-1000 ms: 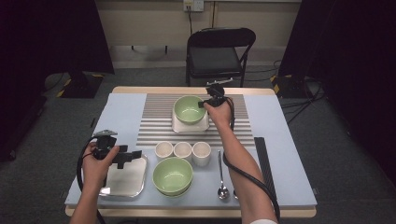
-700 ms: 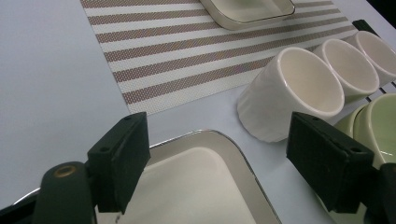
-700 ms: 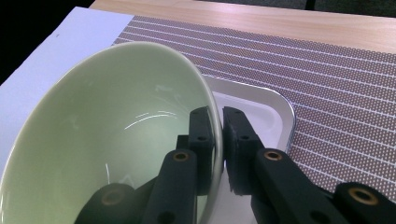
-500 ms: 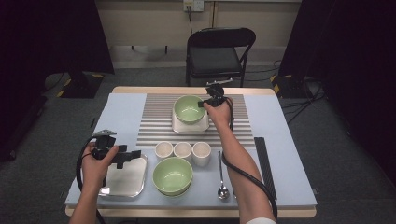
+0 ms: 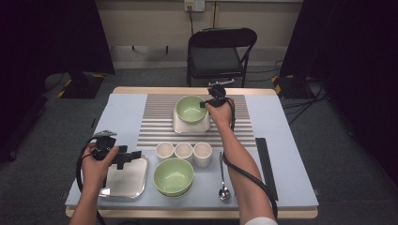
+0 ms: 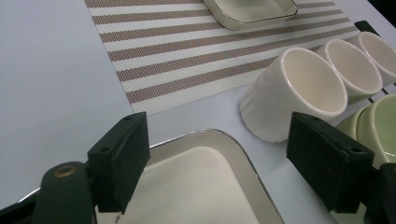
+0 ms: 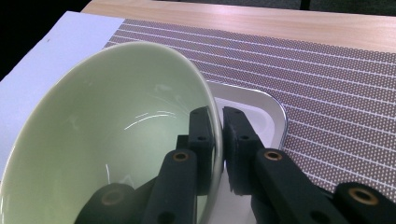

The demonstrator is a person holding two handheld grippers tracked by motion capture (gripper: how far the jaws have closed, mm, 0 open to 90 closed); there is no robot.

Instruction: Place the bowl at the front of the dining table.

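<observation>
A pale green bowl (image 5: 190, 108) sits on a white square dish (image 5: 191, 124) at the far middle of the striped mat (image 5: 157, 123). My right gripper (image 5: 206, 104) is shut on the bowl's right rim. In the right gripper view the rim of the bowl (image 7: 107, 140) runs between the two jaws of the right gripper (image 7: 219, 140), one inside and one outside, with the dish (image 7: 264, 112) below. My left gripper (image 5: 131, 157) stands open above the far edge of a steel tray (image 5: 123, 183) at the front left. In the left gripper view nothing lies between the jaws of the left gripper (image 6: 224, 163) over the tray (image 6: 205, 182).
Three cream cups (image 5: 183, 150) stand in a row at the table's middle, the nearest cup (image 6: 294, 93) just right of the left gripper. A second green bowl (image 5: 174, 176) sits in front of them, a spoon (image 5: 224, 180) to its right, then a black strip (image 5: 265, 161). A folding chair (image 5: 220, 51) stands beyond the table.
</observation>
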